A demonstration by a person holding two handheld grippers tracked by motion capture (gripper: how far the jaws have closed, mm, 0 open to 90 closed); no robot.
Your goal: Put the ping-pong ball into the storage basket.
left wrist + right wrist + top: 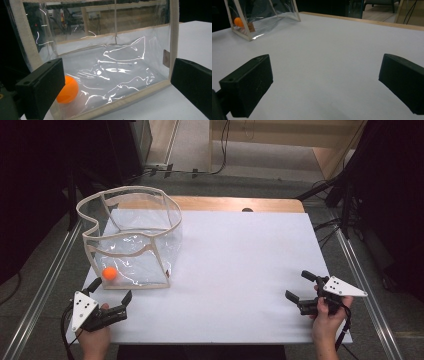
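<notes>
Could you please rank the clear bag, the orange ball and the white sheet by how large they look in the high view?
1. White sheet, covering most of the table.
2. Clear bag, standing on the sheet's far left part.
3. Orange ball, by far the smallest, inside the bag at its near left corner.

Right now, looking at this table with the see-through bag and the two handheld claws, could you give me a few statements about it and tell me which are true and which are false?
1. The orange ball lies inside the clear bag. True.
2. The left gripper is clamped on the bag's trim. False: its jaws are apart, just in front of the bag, holding nothing.
3. The right gripper is open over the bare white table cover. True.
4. The bag lies flat and folded. False: it stands up with its top open.
5. The ball sits on the right gripper's side of the table. False: it sits near the left gripper.
</notes>
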